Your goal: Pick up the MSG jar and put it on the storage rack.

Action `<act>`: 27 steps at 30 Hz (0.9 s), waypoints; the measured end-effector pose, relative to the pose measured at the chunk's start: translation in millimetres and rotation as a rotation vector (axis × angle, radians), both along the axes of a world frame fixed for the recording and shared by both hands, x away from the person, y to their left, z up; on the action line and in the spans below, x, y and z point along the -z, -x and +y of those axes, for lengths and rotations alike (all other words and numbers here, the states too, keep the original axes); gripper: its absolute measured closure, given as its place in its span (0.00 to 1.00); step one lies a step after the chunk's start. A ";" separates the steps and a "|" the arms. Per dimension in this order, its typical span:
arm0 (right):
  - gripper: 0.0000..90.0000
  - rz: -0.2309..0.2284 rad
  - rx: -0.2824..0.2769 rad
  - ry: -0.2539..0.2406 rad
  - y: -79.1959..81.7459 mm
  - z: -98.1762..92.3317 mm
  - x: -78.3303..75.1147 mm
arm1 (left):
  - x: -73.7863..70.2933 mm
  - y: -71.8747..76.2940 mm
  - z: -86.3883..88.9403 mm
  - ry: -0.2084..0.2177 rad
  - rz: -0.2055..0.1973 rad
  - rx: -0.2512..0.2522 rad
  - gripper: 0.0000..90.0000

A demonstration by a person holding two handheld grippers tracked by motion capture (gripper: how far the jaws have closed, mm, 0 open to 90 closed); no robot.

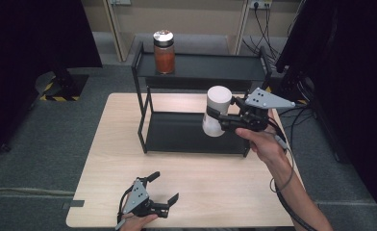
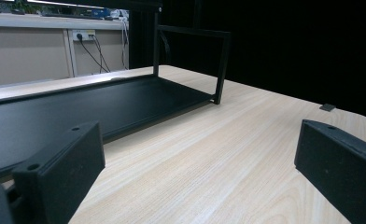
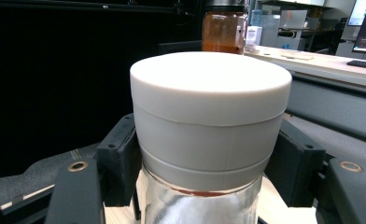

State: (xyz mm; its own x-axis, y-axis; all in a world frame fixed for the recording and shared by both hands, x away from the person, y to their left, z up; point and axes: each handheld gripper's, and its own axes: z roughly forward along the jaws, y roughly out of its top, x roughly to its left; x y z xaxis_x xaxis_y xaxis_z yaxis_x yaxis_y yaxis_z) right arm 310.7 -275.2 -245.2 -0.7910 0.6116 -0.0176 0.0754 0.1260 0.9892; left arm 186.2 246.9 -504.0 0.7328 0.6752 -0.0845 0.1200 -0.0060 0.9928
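1. High view: the right gripper (image 1: 219,118) clamps a white-capped cylindrical jar (image 1: 215,110) above the black metal two-tier rack's (image 1: 201,139) lower shelf; an orange-filled glass jar (image 1: 164,52) stands on top.
2. Left gripper view: the left gripper (image 2: 195,163) rests unclenched, holding nothing, over the pale wooden table (image 2: 228,149).
3. Right gripper view: pads (image 3: 120,158) squeeze the jar below its cap.

On a pale wooden table (image 1: 129,144) stands a black two-tier rack (image 1: 143,96), and on its upper shelf, near the left end, sits a glass jar (image 1: 164,52) with reddish contents and a silver lid. The right gripper (image 1: 220,118), held in a hand coming in from the lower right, clamps a white-capped jar (image 1: 215,110) by its sides, lifted in front of the rack's right half above the lower shelf. The left gripper (image 1: 165,187) rests near the table's front edge with its jaws spread apart and nothing between them.
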 end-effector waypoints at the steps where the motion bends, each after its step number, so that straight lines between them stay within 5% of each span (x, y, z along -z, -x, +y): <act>1: 0.39 0.005 0.000 -0.002 -1.5 0.3 -1.3 | 0.0 -0.1 -0.1 0.000 0.001 0.001 0.01; 27: 0.39 0.016 0.036 0.001 -27.3 23.3 -51.2 | 0.4 -0.6 0.1 -0.005 0.000 0.002 0.01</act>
State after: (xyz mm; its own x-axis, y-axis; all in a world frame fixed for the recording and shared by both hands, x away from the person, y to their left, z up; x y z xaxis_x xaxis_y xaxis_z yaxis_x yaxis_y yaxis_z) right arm 338.0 -252.0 -194.0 -0.7684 0.6400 -0.0057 0.0960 0.1240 0.9876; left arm 186.8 246.9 -504.4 0.7341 0.6741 -0.0817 0.1204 -0.0109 0.9927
